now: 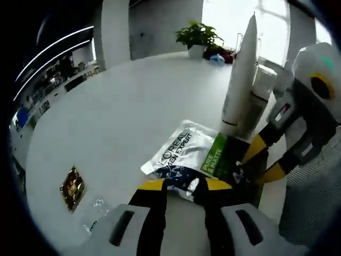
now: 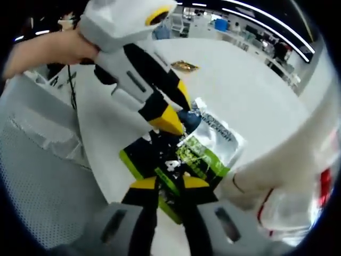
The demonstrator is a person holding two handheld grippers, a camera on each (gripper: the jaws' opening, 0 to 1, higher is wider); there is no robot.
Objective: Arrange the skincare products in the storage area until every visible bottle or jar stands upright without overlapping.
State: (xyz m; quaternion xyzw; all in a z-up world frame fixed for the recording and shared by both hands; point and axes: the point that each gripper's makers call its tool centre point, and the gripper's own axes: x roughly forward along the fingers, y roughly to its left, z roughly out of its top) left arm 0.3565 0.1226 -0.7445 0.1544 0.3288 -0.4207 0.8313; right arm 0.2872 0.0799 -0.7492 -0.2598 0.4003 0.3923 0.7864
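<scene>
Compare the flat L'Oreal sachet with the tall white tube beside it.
Pose: the silver, green and black L'Oreal sachet lies flat on the round white table, while the tall white tube stands upright, tapering to a point.
Colour: the sachet carries printed lettering and a green panel; the tube looks plain white.
Contact: both grippers' jaws reach the sachet, none the tube.
Shared: both rest on that table.
</scene>
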